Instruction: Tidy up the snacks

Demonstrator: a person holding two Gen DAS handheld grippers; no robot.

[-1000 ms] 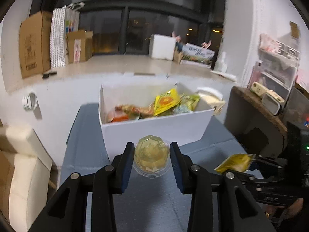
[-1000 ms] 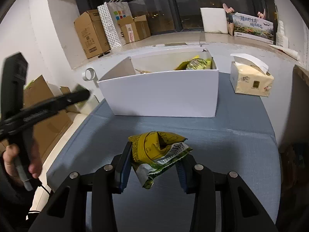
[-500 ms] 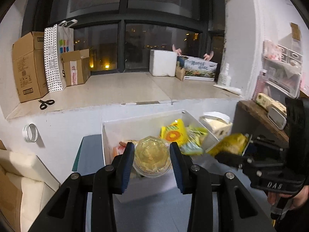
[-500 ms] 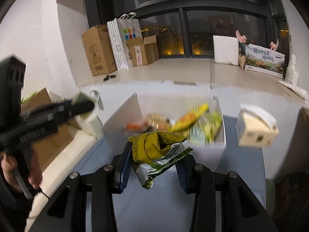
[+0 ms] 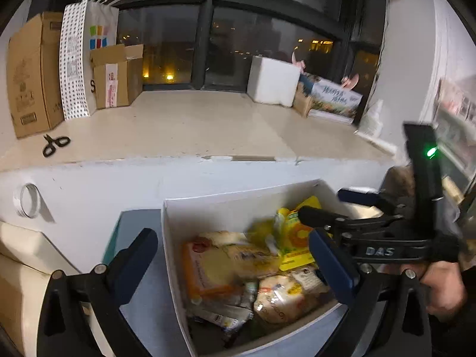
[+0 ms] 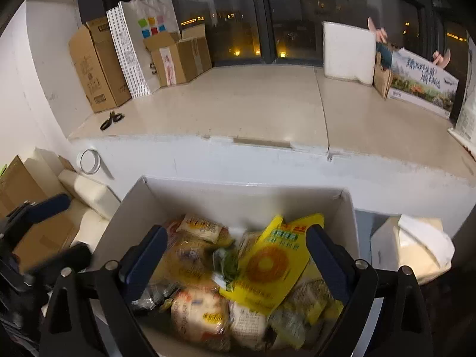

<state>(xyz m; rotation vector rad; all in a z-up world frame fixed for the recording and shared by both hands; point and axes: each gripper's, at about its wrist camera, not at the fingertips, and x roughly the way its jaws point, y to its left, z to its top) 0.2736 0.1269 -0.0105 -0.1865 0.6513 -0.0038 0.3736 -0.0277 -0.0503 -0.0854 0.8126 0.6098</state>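
A white box [image 5: 238,205] [image 6: 247,192] holds several snack packs, among them a yellow pouch with an orange disc [image 6: 270,264] [image 5: 294,238] and pale wrapped cakes [image 6: 205,318]. My left gripper [image 5: 238,255] is open and empty, held over the box's left part. My right gripper [image 6: 235,255] is open and empty above the box's middle. The right gripper also shows in the left wrist view [image 5: 321,205] over the box's right side. A falling, blurred yellow-green pack [image 5: 261,232] shows in the box. The jelly cup is not visible.
A stone window ledge [image 6: 238,110] runs behind the box with scissors [image 6: 111,120], cardboard boxes [image 6: 98,62], a paper bag [image 6: 139,44] and a white foam box [image 6: 348,53]. A tissue pack [image 6: 416,247] sits right of the box. A tape roll [image 6: 89,160] hangs on the wall.
Both grippers rose and moved over the box, then opened. The jelly cup left my left gripper and the yellow-green pack left my right gripper, dropping into the box.
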